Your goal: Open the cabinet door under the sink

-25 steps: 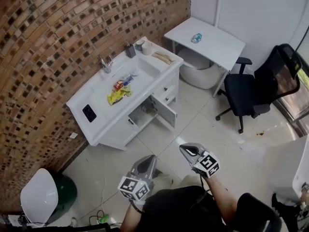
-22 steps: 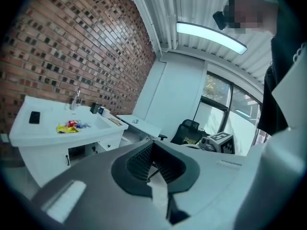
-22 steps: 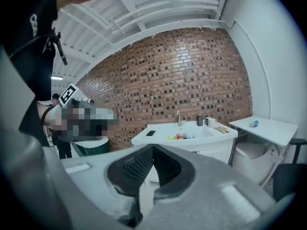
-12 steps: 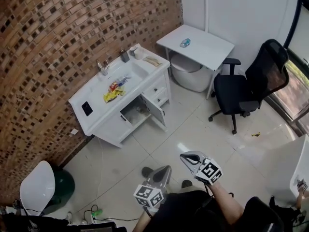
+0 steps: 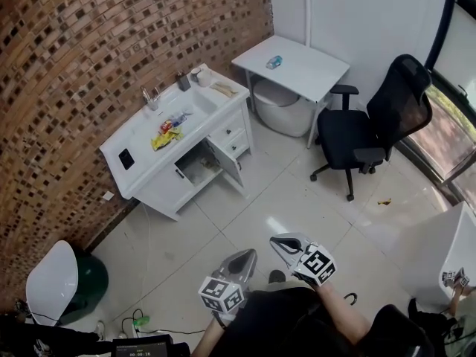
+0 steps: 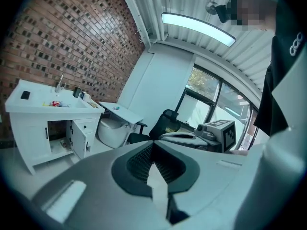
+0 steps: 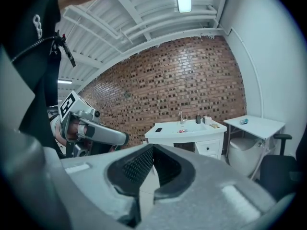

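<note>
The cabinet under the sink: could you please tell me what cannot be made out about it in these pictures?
- Contents of the cabinet: head view, too small and shadowed.
- Handle of the door: head view, too small.
- Cabinet's lower part: right gripper view, hidden behind the right gripper.
- Coloured packets on top: every view, too small to identify.

A brick wall (image 5: 89,65) of red and dark bricks runs along the left and meets a plain white wall (image 5: 364,13) in the corner. The floor (image 5: 245,214) is pale glossy tile. A white table (image 5: 297,65) stands in that corner, with a round white tub (image 5: 279,114), perhaps a bin, beneath it. A black office chair (image 5: 368,132) sits near a tall window (image 5: 461,80). A long ceiling light (image 6: 197,28) glows overhead.
</note>
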A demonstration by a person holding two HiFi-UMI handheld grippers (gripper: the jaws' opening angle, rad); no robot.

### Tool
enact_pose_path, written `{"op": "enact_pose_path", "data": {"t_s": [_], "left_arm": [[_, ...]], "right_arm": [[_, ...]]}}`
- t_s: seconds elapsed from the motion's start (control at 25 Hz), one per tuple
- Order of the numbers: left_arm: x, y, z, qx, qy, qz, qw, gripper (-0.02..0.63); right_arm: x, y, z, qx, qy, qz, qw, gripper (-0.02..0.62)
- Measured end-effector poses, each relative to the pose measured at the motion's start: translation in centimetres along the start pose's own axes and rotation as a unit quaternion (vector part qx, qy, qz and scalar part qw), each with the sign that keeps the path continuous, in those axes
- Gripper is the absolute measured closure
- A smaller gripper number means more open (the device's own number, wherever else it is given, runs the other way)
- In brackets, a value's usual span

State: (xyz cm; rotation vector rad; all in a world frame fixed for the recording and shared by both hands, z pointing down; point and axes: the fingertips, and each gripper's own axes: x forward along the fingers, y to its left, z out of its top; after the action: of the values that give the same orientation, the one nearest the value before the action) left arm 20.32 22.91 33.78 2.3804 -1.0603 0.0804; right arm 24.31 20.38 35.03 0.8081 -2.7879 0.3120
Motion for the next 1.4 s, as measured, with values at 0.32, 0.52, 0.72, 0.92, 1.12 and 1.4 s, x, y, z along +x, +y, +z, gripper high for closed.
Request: {"op": "enact_pose_path", "data": {"t_s": [0.32, 0.52, 0.72, 0.92, 1.12, 1.4], "left_arm": [[-0.3, 0.4, 0.4, 0.034, 0.005, 0.014, 0.9993, 0.590], [-3.1, 3.3, -0.7, 0.015, 0.012, 0.055, 0.9983, 0.589], [-4.7, 4.1, -1.4, 0.013, 0.016, 0.077, 0.9968, 0.589], [-4.9, 3.6, -2.0, 0.014, 0.014, 0.075, 0.9970, 0.590], [-5.0, 3.2, -2.5, 0.013, 0.013, 0.074, 0.9971, 0.590], [-5.1, 2.8, -2.6, 0.015, 0.013, 0.076, 0.9969, 0.590]], "right_arm": [[0.3, -0.4, 0.6, 0.010, -0.002, -0.008, 1.000, 0.603], [3.4, 2.5, 1.5, -0.013, -0.002, 0.030, 0.999, 0.603], [4.5, 4.6, 1.2, -0.013, 0.008, 0.055, 0.998, 0.604], [4.2, 4.8, 0.2, -0.012, 0.018, 0.058, 0.998, 0.604], [3.9, 4.9, -0.3, -0.011, 0.023, 0.059, 0.998, 0.603], [3.8, 5.4, -0.8, -0.011, 0.030, 0.066, 0.997, 0.603]]}}
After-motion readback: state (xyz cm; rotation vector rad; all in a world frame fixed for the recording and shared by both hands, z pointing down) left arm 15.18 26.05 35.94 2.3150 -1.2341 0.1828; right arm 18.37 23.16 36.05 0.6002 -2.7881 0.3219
